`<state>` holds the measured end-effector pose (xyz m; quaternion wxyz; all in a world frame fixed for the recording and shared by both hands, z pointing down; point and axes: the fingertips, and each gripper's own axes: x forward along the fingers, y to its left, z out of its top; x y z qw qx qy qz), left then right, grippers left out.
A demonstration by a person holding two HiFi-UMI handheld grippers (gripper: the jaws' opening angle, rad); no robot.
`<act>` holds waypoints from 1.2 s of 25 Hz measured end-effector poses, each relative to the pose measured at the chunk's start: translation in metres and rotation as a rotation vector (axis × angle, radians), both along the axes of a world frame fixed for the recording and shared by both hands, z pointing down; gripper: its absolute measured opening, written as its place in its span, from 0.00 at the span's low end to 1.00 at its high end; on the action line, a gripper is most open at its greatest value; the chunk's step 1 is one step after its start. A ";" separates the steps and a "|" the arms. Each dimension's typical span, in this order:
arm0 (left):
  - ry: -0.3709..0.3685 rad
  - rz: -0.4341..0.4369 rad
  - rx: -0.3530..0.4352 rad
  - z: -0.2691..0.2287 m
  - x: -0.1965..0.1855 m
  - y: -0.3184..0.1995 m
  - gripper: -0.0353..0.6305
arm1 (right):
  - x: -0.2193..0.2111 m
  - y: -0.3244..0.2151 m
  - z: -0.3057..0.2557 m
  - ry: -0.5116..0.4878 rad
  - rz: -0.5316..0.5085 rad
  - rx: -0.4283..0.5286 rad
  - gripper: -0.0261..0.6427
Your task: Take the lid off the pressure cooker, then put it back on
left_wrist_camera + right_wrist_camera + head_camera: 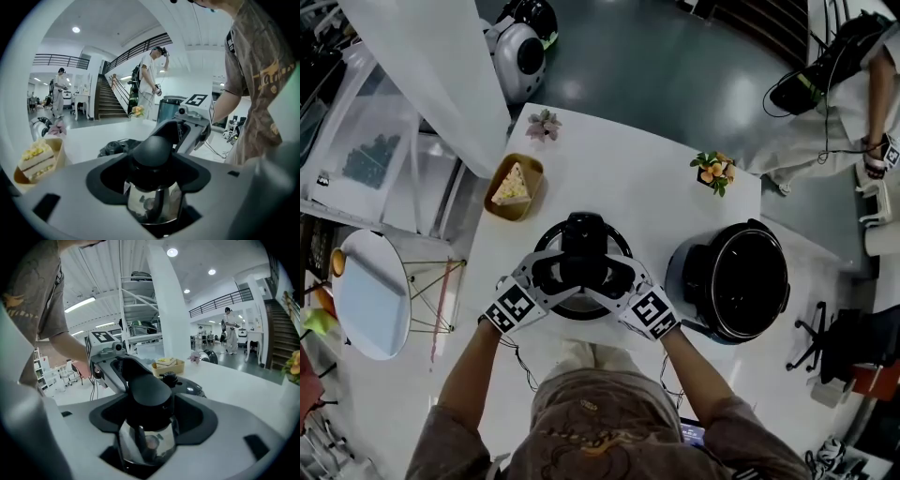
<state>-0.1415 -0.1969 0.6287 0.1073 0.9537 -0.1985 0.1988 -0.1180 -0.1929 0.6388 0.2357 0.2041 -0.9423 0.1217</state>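
Where stairs [105, 101] climb behind, a white table [619, 159] holds the cooker [736, 281]

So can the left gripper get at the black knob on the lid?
Probably yes: the left gripper is right at the black knob, its jaws open on either side, nothing between.

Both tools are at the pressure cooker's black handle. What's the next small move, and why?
Probably close both tools on the black domed handle of the steel pressure cooker. The left tool and the right tool each have it between their jaws, which stand apart with gaps beside it, so lifting now would likely raise nothing.
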 end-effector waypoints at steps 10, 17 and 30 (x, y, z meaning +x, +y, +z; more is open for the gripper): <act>-0.012 0.038 -0.012 -0.001 0.002 0.001 0.44 | -0.002 -0.003 -0.001 0.019 -0.007 -0.005 0.44; 0.008 0.038 -0.003 -0.037 -0.006 -0.005 0.44 | -0.010 -0.008 -0.038 0.006 0.001 0.013 0.44; -0.019 0.094 0.106 -0.171 0.001 -0.011 0.44 | -0.003 -0.015 -0.169 -0.004 0.070 0.083 0.45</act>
